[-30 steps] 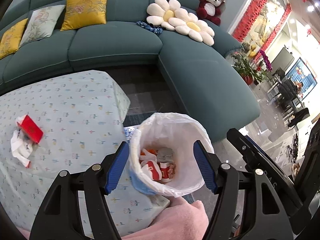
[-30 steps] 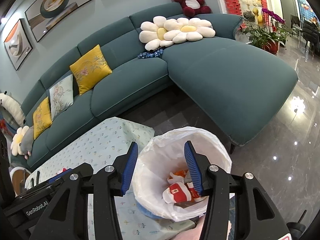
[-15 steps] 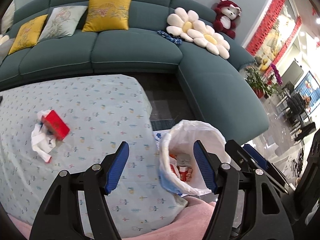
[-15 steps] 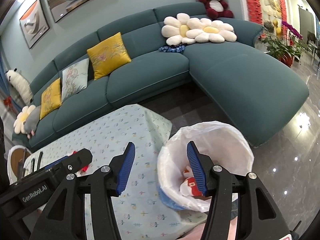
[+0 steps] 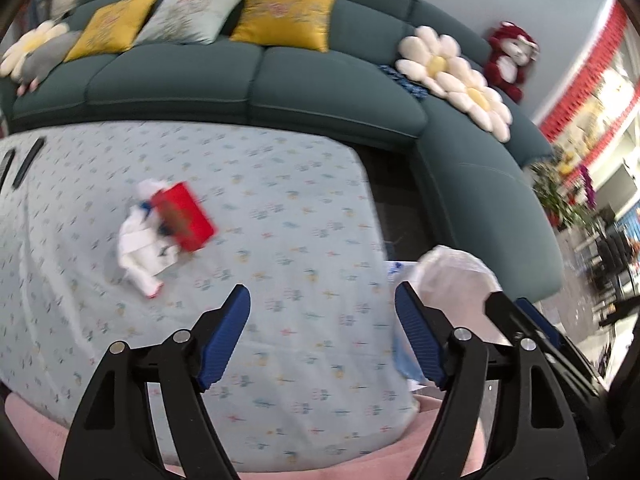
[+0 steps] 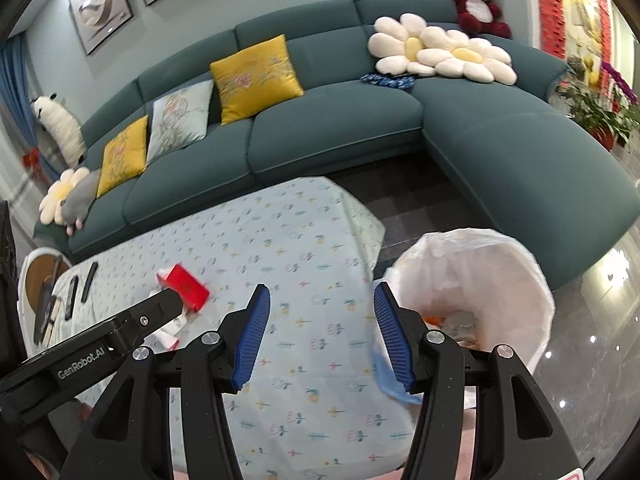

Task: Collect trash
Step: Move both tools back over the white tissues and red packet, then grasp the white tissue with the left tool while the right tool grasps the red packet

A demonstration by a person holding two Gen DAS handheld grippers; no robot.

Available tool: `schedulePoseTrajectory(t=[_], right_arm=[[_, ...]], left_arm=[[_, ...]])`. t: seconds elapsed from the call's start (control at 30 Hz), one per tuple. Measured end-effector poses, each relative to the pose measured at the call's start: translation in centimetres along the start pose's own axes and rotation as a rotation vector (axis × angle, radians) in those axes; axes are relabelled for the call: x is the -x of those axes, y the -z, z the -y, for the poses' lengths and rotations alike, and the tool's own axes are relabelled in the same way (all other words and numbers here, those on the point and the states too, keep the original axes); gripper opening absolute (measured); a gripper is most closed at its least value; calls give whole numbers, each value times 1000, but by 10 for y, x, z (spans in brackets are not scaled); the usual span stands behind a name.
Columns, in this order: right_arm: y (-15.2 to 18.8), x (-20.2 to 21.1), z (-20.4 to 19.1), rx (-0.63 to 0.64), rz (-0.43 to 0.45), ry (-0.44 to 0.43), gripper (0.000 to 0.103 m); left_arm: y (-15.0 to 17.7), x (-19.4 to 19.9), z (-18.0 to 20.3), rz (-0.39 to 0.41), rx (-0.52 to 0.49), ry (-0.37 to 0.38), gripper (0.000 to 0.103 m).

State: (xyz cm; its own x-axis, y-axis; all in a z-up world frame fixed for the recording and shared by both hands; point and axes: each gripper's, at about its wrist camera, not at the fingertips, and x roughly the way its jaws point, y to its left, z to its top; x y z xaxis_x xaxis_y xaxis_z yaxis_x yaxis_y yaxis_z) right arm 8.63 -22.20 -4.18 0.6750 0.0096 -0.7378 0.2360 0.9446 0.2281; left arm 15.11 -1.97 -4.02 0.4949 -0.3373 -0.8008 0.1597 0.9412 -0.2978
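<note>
A teal sectional sofa (image 6: 332,128) curves along the back of the room, with yellow and pale cushions (image 6: 256,78), two daisy-shaped pillows (image 6: 440,54) and a red plush bear (image 6: 476,4) on it. In front of it stands a low table under a pale blue flowered cloth (image 5: 280,240).

Your left gripper (image 5: 322,336) hangs over the near part of that cloth, pointing steeply down; its jaws are opening and nothing lies between the blue pads. The left view is blurred. Your right gripper (image 6: 318,334) is also parted and empty, held over the table's right end, with its right finger crossing in front of the bin's rim.

The trash left on the table is a red carton (image 5: 182,216) lying tilted against crumpled white paper (image 5: 140,250), well ahead and to the left of your left gripper. In the right view the same carton (image 6: 186,286) shows just past the tip of the left gripper's body.

The bin, lined with a white bag (image 6: 480,276), stands on the glossy floor just off the table's right end. Some orange and grey scraps (image 6: 452,322) lie in its bottom. Dark slim remotes (image 6: 82,282) lie on the far left of the cloth.
</note>
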Motion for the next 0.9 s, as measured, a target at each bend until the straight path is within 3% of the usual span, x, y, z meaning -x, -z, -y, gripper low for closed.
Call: schedulePoseTrajectory(t=[0.5,0.9], right_arm=[[27,-70,-102,135,-137,-72,53],[26,-163,-174,199,-257,-124,53]], left_arm=[[6,-25,-155,-57,236,-121,73],[-17,-80,-211,-139,295,-119,72]])
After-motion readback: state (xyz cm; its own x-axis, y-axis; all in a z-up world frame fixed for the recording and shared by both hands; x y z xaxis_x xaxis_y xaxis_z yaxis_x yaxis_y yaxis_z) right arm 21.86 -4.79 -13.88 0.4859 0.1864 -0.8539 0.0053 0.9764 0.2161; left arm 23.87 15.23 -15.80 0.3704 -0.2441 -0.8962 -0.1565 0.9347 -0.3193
